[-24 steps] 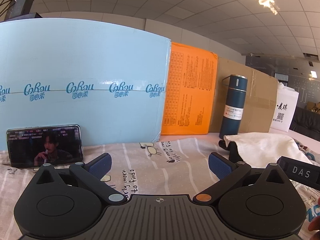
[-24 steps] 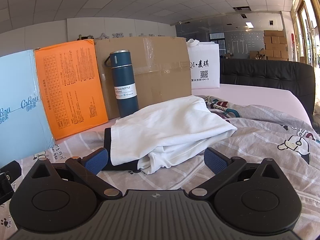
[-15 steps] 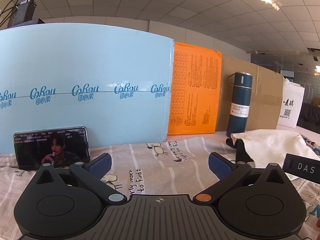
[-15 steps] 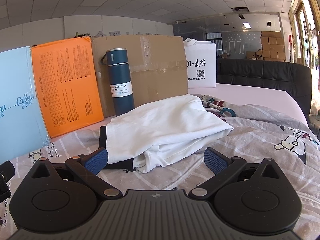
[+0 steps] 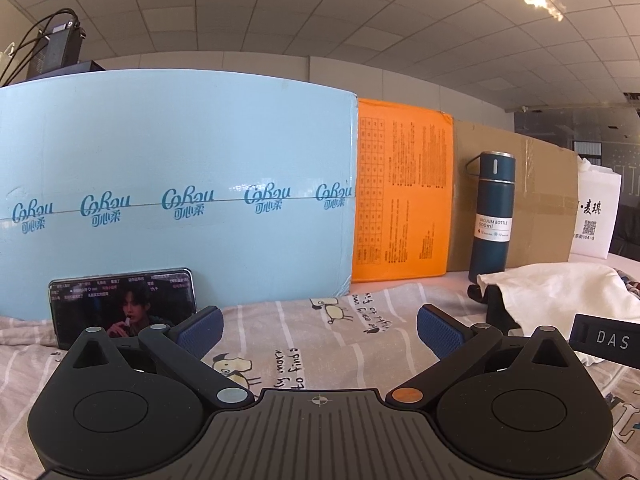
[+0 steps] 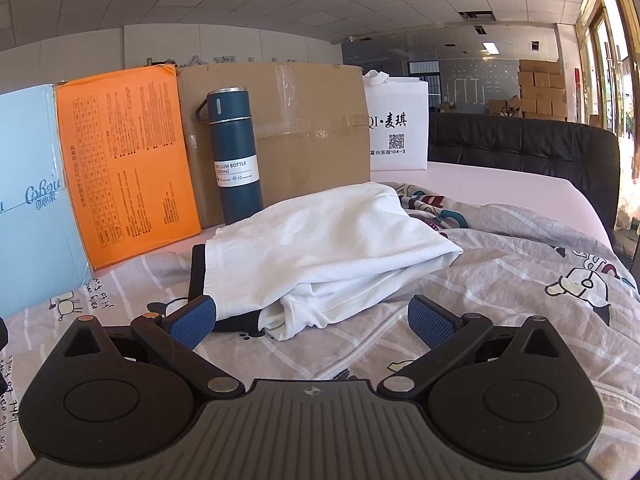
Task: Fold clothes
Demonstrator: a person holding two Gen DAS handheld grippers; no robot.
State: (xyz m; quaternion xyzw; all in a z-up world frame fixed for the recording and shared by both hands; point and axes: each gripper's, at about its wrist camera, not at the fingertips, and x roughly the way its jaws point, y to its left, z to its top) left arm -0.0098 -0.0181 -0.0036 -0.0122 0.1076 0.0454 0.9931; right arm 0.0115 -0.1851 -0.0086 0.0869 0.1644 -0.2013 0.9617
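A white garment [image 6: 332, 248] lies loosely folded over a black garment [image 6: 197, 276] on the grey cartoon-print bedsheet [image 6: 520, 276]. In the left wrist view the white garment [image 5: 560, 292] lies at the right. My right gripper [image 6: 312, 322] is open and empty, low over the sheet, its fingertips just in front of the white garment's near edge. My left gripper [image 5: 319, 330] is open and empty over bare sheet [image 5: 280, 332], left of the clothes. The right gripper's body [image 5: 604, 340] shows at the right edge of the left wrist view.
Behind the clothes stand a blue vacuum bottle [image 6: 236, 152], a cardboard box [image 6: 304, 120], an orange box [image 6: 128, 160], a light blue box [image 5: 176, 200] and a white bag [image 6: 396, 128]. A phone [image 5: 120, 308] leans on the blue box. A black sofa [image 6: 520, 148] is beyond the bed.
Both grippers have shifted slightly; the views pan left, so the clothes and bottle sit further right in the left wrist view. Both jaws stay open and empty.
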